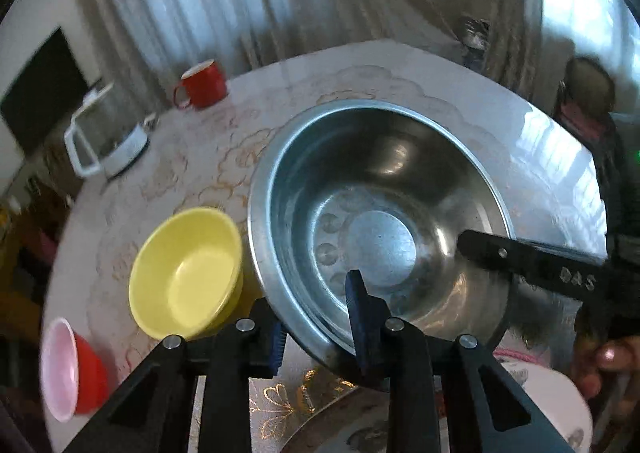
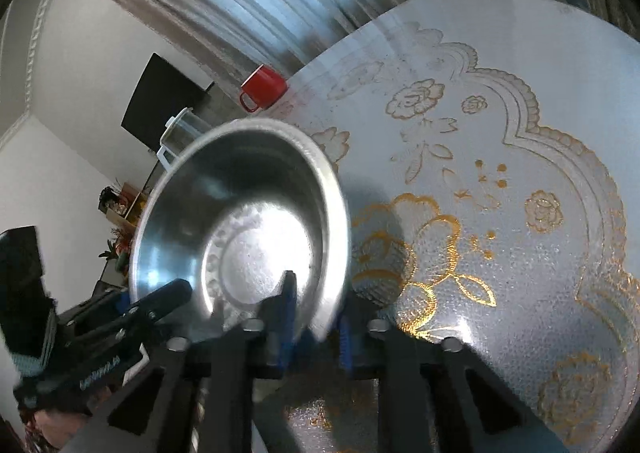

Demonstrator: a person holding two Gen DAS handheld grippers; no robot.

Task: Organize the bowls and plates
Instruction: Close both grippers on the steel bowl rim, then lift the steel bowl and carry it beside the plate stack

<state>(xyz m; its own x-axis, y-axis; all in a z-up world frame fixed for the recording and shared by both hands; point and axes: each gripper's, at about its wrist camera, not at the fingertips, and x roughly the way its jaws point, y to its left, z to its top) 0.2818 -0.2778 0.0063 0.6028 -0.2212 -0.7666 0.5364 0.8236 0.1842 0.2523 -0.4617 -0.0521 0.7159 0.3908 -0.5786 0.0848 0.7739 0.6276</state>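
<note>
Both of my grippers, left gripper (image 1: 316, 317) and right gripper (image 2: 316, 317), are clamped on the steel bowl's (image 1: 380, 229) rim, holding it tilted over the worktop (image 1: 540, 157) beside a yellow bowl (image 1: 188, 273).

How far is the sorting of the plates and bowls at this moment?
Early stage; no finished stack shows. In hand: both grippers, left and right, pinch the rim of the steel bowl, which sits tilted. Left: the yellow bowl and the red bowl lie apart on the table, and a patterned plate waits near its edge.
</note>
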